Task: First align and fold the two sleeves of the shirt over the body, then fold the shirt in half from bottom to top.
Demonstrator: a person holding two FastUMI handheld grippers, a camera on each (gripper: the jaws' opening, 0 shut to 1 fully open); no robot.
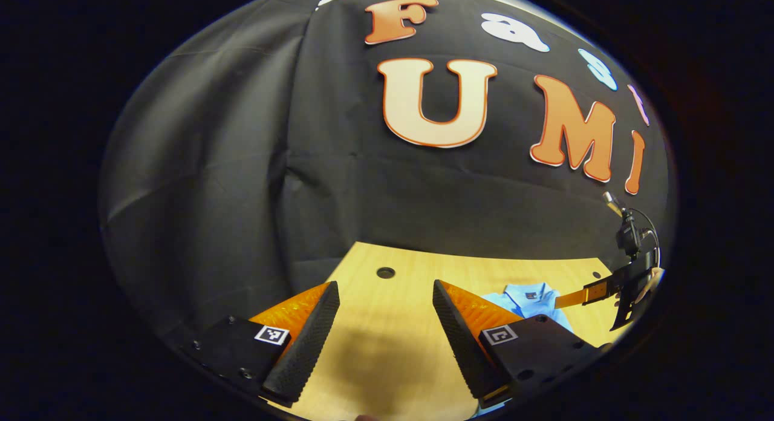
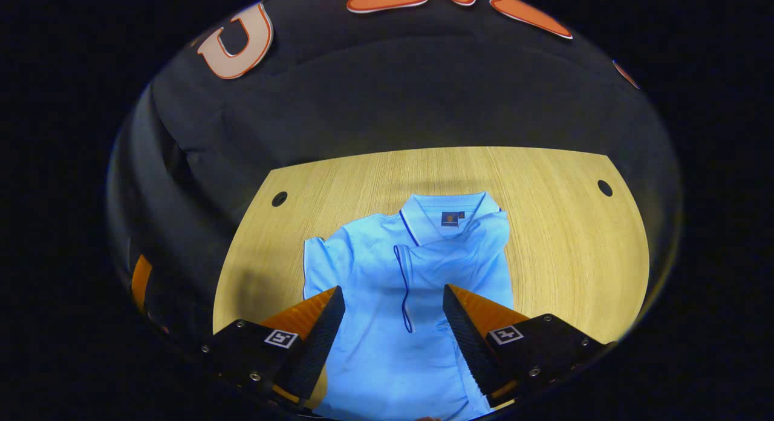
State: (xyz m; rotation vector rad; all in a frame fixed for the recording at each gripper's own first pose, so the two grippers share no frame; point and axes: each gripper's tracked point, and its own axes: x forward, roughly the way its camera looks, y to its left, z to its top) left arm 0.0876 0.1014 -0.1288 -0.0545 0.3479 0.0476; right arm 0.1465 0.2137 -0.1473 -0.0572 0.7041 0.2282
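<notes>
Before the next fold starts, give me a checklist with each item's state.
1. Shirt lying flat on the table, collar toward the far edge: ok.
2. Right gripper jaws open, above the shirt body: ok.
3. Left gripper jaws open over bare table, shirt off to its right: ok.
4. Sleeve on the picture's left spread out, not yet folded: not ok.
5. Sleeve on the other side folded over the body: cannot tell.
6. Hem aligned for the bottom-to-top fold: cannot tell.
</notes>
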